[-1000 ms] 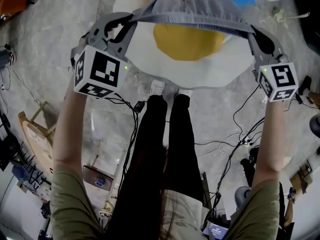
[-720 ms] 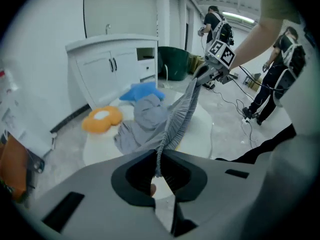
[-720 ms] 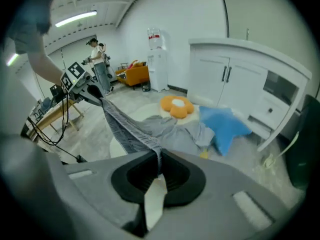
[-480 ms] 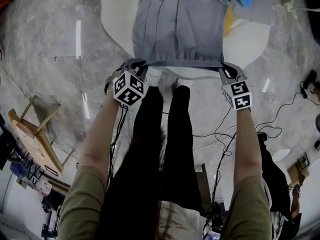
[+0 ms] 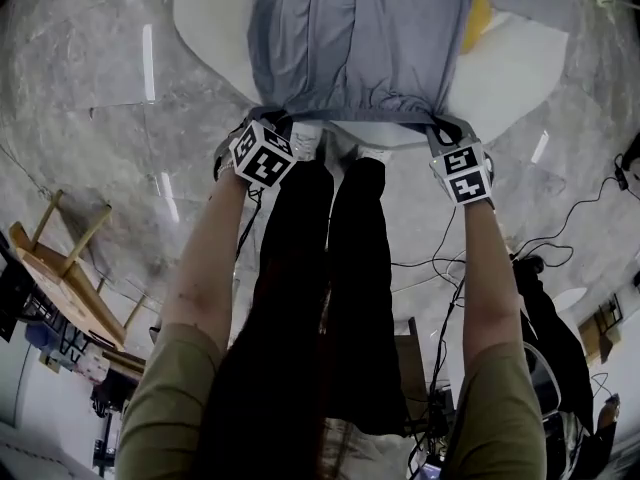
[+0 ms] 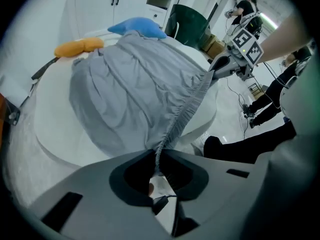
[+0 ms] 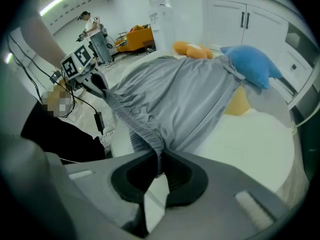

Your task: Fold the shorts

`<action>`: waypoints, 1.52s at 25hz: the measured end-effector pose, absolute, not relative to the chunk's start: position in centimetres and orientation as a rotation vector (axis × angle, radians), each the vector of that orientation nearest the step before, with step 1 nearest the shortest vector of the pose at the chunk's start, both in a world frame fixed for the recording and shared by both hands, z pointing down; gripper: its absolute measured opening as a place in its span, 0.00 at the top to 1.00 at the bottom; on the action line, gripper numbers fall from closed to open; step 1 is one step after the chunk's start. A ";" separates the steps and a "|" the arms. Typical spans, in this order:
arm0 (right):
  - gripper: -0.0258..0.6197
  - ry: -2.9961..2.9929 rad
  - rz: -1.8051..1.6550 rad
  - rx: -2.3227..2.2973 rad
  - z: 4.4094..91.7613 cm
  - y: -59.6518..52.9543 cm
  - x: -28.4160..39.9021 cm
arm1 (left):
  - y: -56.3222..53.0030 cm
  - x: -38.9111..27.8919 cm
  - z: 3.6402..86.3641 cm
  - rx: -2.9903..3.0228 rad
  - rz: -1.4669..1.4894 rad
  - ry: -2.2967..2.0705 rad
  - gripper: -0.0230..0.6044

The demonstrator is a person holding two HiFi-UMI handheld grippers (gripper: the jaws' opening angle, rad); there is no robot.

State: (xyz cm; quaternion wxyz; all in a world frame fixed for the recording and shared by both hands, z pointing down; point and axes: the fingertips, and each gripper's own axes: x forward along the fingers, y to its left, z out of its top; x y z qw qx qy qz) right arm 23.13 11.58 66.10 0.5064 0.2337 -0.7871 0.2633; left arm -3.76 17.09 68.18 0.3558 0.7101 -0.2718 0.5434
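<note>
Steep downward look at grey shorts [image 5: 360,38] spread legs-away across a round white table [image 5: 520,78], with the waistband [image 5: 355,115] at the near edge, closest to the body. Pinched at the waistband's left end by the left gripper [image 5: 272,120], jaws closed tight on the gathered elastic. Pinched the same way at the right end by the right gripper [image 5: 440,123], also clamped on the fabric. Stretched straight between the two, probably to keep the cloth flat and square on the table, ready for a first fold. Both grippers angled down toward the table edge, arms out in front above black-trousered legs.

At the far side, a blue plush toy [image 6: 137,26] and an orange plush toy [image 6: 77,46], right against the leg hems. At the shorts' right side, a yellow patch [image 5: 478,18], partly covered and unclear.

Judged early in the task: spread out, not yet folded. Next move likely to need both corners kept level, to avoid a skewed crease.
</note>
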 end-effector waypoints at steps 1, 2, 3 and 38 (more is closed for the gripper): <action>0.93 -1.882 0.652 0.558 66.7 11.9 23.1 | 17.3 -3.8 68.7 1.817 1.413 -0.697 0.87; 0.90 -1.867 0.671 0.548 67.1 12.2 23.0 | 17.6 -3.9 69.1 1.799 1.420 -0.685 0.86; 0.85 -1.853 0.688 0.536 67.5 12.4 23.0 | 18.0 -3.9 69.4 1.777 1.423 -0.661 0.81; 0.46 -1.938 0.750 0.799 63.0 -20.2 27.3 | 13.7 24.6 63.7 1.645 1.047 -0.842 0.37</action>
